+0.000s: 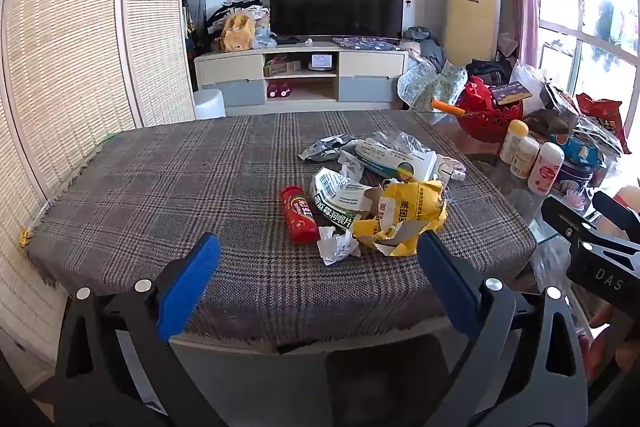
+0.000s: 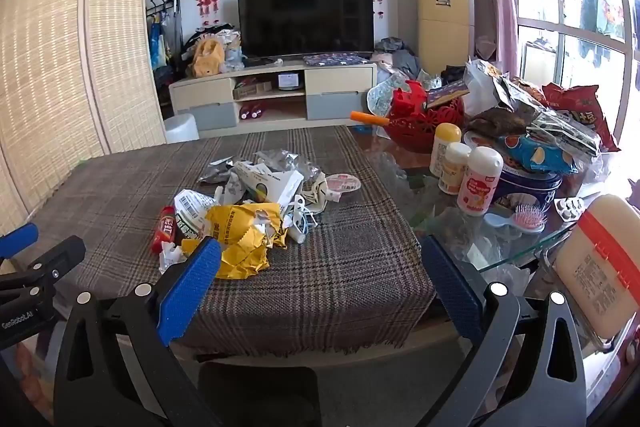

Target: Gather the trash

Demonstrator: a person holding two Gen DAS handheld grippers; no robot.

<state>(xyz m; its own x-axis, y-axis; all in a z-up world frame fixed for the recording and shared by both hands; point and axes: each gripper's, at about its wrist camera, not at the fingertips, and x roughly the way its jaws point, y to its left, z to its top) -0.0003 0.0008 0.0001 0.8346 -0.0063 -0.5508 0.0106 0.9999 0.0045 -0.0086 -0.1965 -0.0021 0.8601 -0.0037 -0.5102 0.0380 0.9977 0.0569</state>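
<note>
Two hand-held grippers are held over the near edge of a counter that is draped with a grey plaid cloth. The counter is taken here as the landmark. Beyond its far edge a television is seen on a low cabinet, and off its left side a woven folding screen is set. Along its right side, on bare glass, a red basket and three white bottles are grouped, with snack bags piled behind them.

The trash is gathered in one heap right of the counter's centre, on the cloth. A crumpled yellow bag is laid at the front of the heap. A torn white and green package is pressed against it on the left, and a flattened white box lies behind. A red tube is found at the heap's left edge, and a small wad of white paper at the near edge, touching the tube's near end. A round foil lid is seen at the heap's far right.

The left hand-held gripper is held with its blue pads spread wide apart and nothing between them. The right hand-held gripper is likewise spread wide and holds nothing. Both are kept short of the heap, apart from it.
</note>
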